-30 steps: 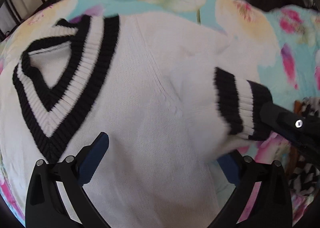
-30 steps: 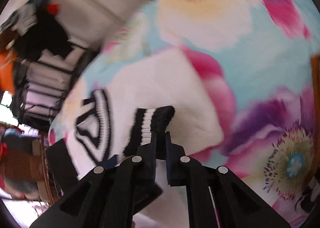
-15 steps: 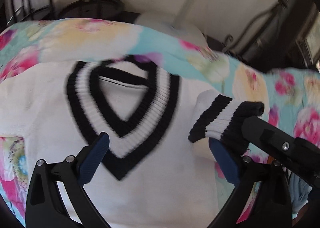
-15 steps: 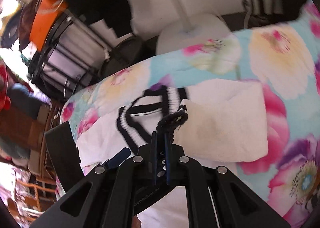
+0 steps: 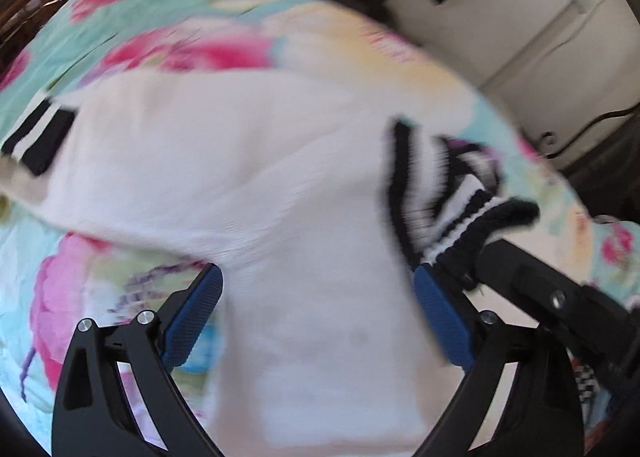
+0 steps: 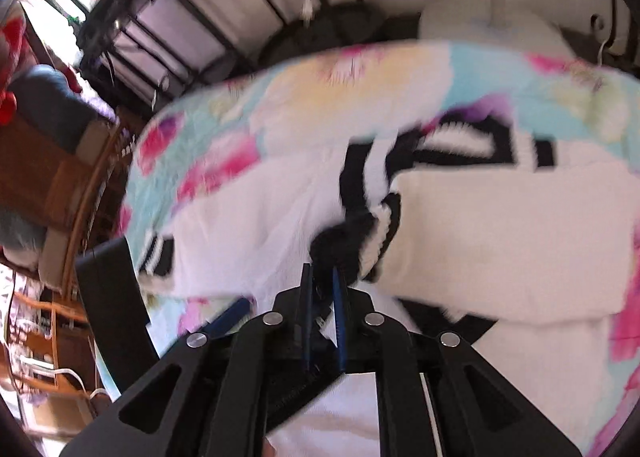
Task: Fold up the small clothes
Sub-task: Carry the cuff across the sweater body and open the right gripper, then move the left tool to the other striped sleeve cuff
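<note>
White sweater lies on the floral surface. Its sleeve runs toward 9 o'clock in the left view. Right claw, jaws just easing apart, holds its striped cuff; left claw gapes empty.

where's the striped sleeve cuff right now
In the right wrist view the striped cuff sits just ahead of the right gripper, whose jaws have just been opening, over the white sweater near its V-neck collar.

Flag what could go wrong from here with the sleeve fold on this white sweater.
The right gripper has just been opening with the striped cuff between its pads; released here, the cuff may bunch over the collar. The open left gripper pins nothing, so the sweater could shift on the floral sheet.
</note>
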Tool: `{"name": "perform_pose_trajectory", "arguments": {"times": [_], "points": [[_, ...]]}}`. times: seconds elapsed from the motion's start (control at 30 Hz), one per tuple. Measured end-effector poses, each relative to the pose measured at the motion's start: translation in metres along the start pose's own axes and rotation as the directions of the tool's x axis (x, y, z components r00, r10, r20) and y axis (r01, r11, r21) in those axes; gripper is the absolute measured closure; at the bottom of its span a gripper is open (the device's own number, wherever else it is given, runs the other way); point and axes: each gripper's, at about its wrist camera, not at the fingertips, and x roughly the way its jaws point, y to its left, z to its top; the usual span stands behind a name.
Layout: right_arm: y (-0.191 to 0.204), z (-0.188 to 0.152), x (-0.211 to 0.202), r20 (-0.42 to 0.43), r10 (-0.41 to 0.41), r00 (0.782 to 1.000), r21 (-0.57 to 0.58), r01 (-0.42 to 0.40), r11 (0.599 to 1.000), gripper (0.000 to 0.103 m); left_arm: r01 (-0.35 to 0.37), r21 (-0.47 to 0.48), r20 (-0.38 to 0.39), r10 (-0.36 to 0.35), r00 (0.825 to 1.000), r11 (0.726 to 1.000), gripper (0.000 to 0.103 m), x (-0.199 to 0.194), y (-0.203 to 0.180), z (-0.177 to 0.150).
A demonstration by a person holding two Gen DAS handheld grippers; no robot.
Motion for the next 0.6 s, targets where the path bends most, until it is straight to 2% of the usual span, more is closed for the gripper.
{"name": "perform_pose_trajectory", "arguments": {"times": [0.03, 0.1, 0.2, 0.27, 0.37, 0.43, 0.5, 0.57, 0.6], "points": [[-0.002, -0.005, -0.001, 0.012, 0.011, 1.000, 0.006, -0.011, 1.000, 0.081, -0.014, -0.021, -0.005, 0.014, 1.000, 1.000, 0.009, 0.002, 0.007, -0.001], [-0.010, -0.012, -0.016, 0.067, 0.024, 0.997, 0.007, -0.025, 1.000, 0.078, -0.006, -0.073, -0.003, 0.005, 1.000, 0.997, 0.009, 0.000, 0.019, -0.001], [-0.040, -0.014, -0.040, 0.117, -0.044, 0.992, 0.020, 0.041, 0.999, 0.078, 0.067, -0.181, 0.049, -0.059, 0.997, 0.981, 0.009, -0.017, 0.031, 0.006], [-0.077, -0.012, -0.054, 0.111, -0.111, 0.988, 0.060, 0.105, 0.993, 0.078, 0.106, -0.189, 0.097, -0.088, 0.991, 0.976, 0.009, -0.031, 0.025, 0.012], [-0.133, -0.015, -0.066, 0.090, -0.208, 0.974, 0.127, 0.196, 0.972, 0.076, 0.117, -0.087, 0.121, -0.106, 0.987, 0.989, 0.009, -0.039, -0.011, 0.017], [-0.159, -0.017, -0.069, 0.077, -0.238, 0.968, 0.166, 0.223, 0.961, 0.076, 0.095, 0.017, 0.109, -0.097, 0.989, 0.995, 0.008, -0.033, -0.042, 0.015], [-0.188, -0.022, -0.069, 0.065, -0.246, 0.967, 0.214, 0.228, 0.950, 0.076, 0.051, 0.108, 0.094, -0.062, 0.994, 0.993, 0.008, -0.019, -0.066, 0.013], [-0.214, -0.025, -0.064, 0.031, -0.226, 0.974, 0.260, 0.210, 0.943, 0.074, -0.008, 0.190, 0.042, 0.000, 0.999, 0.982, 0.005, 0.007, -0.080, 0.010], [-0.222, -0.026, -0.060, 0.010, -0.219, 0.976, 0.273, 0.208, 0.939, 0.072, -0.056, 0.212, -0.008, 0.059, 0.998, 0.976, 0.005, 0.028, -0.083, 0.010]]}}
